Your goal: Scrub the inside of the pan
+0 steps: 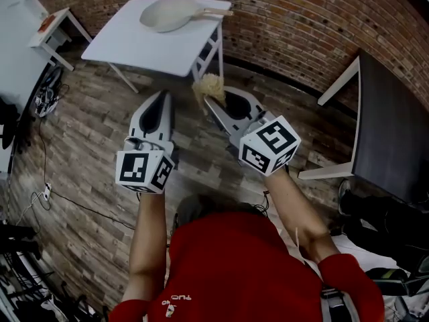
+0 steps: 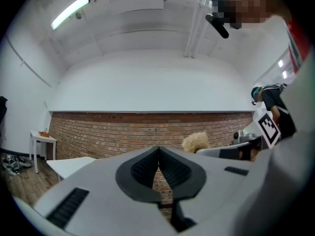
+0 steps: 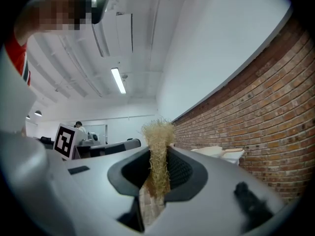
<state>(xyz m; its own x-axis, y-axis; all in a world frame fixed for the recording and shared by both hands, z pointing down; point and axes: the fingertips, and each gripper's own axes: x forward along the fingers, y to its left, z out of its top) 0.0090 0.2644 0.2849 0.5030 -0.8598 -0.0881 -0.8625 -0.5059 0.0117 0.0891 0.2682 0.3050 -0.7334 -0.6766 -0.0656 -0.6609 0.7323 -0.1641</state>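
Note:
A cream pan with a wooden handle lies on the white table at the top of the head view. It also shows small at the right of the right gripper view, as the pan. My right gripper is shut on a straw-coloured fibre scrubber, whose tuft sticks up between the jaws. My left gripper is shut with nothing in it, its jaws touching. Both grippers hang in the air over the floor, short of the table. The scrubber appears at the right in the left gripper view.
A brick wall runs behind the white table. A dark table stands at the right and a small white side table at the far left. Cables lie on the wooden floor at the left.

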